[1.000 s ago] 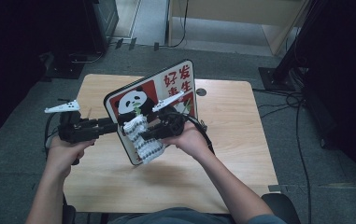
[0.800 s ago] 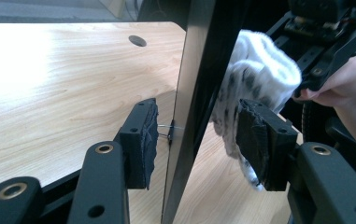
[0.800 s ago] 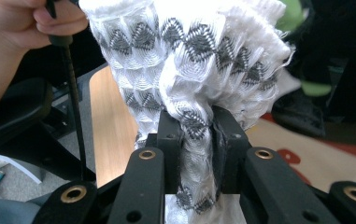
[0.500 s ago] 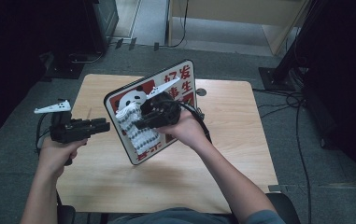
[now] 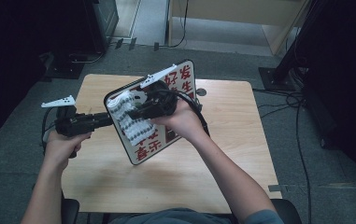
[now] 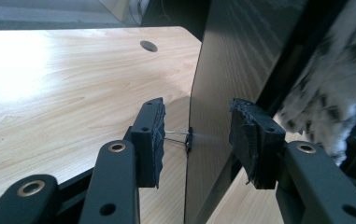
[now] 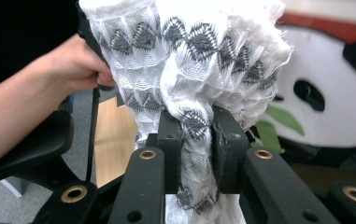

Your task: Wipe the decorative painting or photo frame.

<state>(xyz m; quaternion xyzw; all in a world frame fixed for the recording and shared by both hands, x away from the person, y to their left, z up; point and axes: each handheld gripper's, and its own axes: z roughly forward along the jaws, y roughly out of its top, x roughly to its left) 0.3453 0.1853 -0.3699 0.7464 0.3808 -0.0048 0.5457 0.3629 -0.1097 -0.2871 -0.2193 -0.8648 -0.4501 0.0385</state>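
board edge (image 6: pixel 199 116) between left pads (image 6: pixel 156 135), seemingly untouched

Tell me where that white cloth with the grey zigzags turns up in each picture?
High view: cloth at centre-left, draped over the panda board.
Left gripper view: blurred, at the right edge.
Right gripper view: centre, pinched between the jaws.
Shared landmark: the panda board.

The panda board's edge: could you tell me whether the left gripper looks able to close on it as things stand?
Probably yes. The left gripper already straddles the board's edge, jaws open on either side, nothing between pad and panel. The cloth, pinched in the right gripper, hangs on the far face.
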